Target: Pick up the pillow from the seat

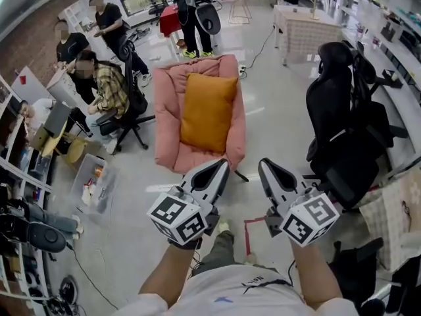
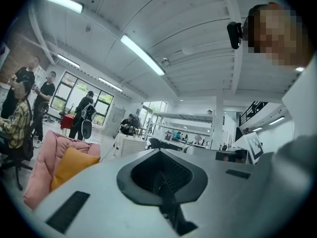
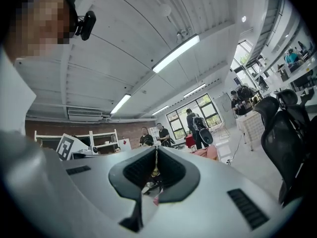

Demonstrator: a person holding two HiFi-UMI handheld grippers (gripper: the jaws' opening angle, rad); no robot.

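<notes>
An orange pillow (image 1: 208,110) leans upright against the back of a pink padded seat (image 1: 168,110) on the floor in front of me. Both grippers are held up short of the seat's front edge, apart from it. My left gripper (image 1: 222,164) is shut with nothing in it, and my right gripper (image 1: 264,164) beside it is shut and empty too. In the left gripper view the pillow (image 2: 72,165) and seat (image 2: 47,150) lie low at the left, beyond the closed jaws of the left gripper (image 2: 159,155). In the right gripper view a corner of the seat (image 3: 208,153) shows past the right gripper (image 3: 155,150).
A black office chair (image 1: 342,124) stands right of the seat. Several people (image 1: 105,84) sit on chairs at the left, and a person (image 1: 194,12) stands behind the seat. A clear plastic box (image 1: 95,183) lies on the floor at the left. A white table (image 1: 306,31) stands at the back right.
</notes>
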